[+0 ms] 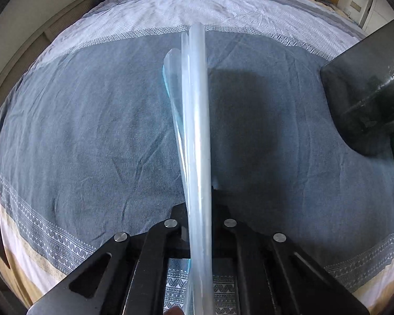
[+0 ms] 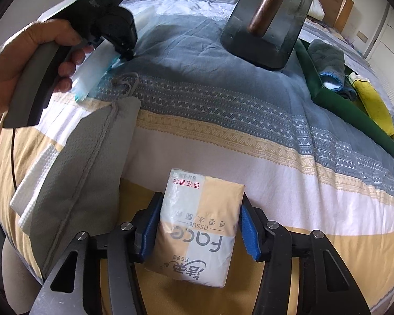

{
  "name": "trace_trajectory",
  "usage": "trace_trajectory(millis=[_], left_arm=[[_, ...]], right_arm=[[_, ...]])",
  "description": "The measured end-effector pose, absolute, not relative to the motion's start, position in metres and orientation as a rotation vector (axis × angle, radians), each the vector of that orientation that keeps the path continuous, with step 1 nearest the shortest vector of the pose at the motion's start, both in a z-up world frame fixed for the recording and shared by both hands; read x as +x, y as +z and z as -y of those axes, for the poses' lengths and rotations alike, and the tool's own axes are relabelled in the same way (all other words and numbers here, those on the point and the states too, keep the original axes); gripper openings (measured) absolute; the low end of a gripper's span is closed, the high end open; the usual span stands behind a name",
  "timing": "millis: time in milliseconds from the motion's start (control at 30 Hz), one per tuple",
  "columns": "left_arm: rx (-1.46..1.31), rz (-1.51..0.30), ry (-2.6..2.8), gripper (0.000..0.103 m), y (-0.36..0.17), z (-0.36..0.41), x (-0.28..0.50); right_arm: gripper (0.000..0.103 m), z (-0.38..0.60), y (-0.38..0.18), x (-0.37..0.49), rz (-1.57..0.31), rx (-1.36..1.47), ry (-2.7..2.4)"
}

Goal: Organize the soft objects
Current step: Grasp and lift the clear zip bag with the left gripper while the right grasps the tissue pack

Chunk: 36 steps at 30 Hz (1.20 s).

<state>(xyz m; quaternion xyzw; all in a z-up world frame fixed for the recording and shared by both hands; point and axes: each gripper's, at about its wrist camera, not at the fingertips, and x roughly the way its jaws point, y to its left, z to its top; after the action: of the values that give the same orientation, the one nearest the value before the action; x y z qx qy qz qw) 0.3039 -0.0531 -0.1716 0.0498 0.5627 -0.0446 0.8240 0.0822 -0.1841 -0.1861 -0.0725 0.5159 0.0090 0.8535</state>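
In the left wrist view, the left tongs (image 1: 198, 220) are squeezed tight on a flat clear plastic packet (image 1: 194, 120) with a thin blue edge. We see the packet from its side, so it looks like a long thin strip sticking out over the grey-blue part of the bed cover (image 1: 92, 131). It hangs in the air, not touching the bed. At the right edge of the view is a dark smoky see-through shape (image 1: 365, 99), too blurry to name.

In the right wrist view, the right tongs (image 2: 197, 225) grip a soft tissue pack (image 2: 197, 225) between the blue pads (image 2: 150, 225). The pack is held above the yellow and white stripes near the front edge of the bed. A grey pillow (image 2: 92, 162) lies by the left edge, on a white towel (image 2: 31, 189). A green tray (image 2: 336, 102) sits near the right edge, with a grey cloth (image 2: 325, 55) and a yellow cloth (image 2: 373, 105) already in it. The person's hand (image 2: 26, 60) holds the left tool over the far left side.

I think both soft things should go into the tray. To do it well, grip gently so the tissues don't get squashed, carry one thing at a time, and lay it flat on a bare spot beside the cloths.
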Motion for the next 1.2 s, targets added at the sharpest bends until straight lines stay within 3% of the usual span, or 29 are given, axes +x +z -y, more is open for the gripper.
trace_trajectory(millis=[533,1200], left_arm=[[0.062,-1.134,-0.084,0.002,-0.143,0.033,0.295],[0.142,-0.88,0.019,0.003,-0.029,0.012,0.199]], right_arm=[[0.051,0.194,-0.159,0.073,-1.021,-0.099,0.057],[0.051,0.208,-0.055,0.007,-0.834,-0.135,-0.02]])
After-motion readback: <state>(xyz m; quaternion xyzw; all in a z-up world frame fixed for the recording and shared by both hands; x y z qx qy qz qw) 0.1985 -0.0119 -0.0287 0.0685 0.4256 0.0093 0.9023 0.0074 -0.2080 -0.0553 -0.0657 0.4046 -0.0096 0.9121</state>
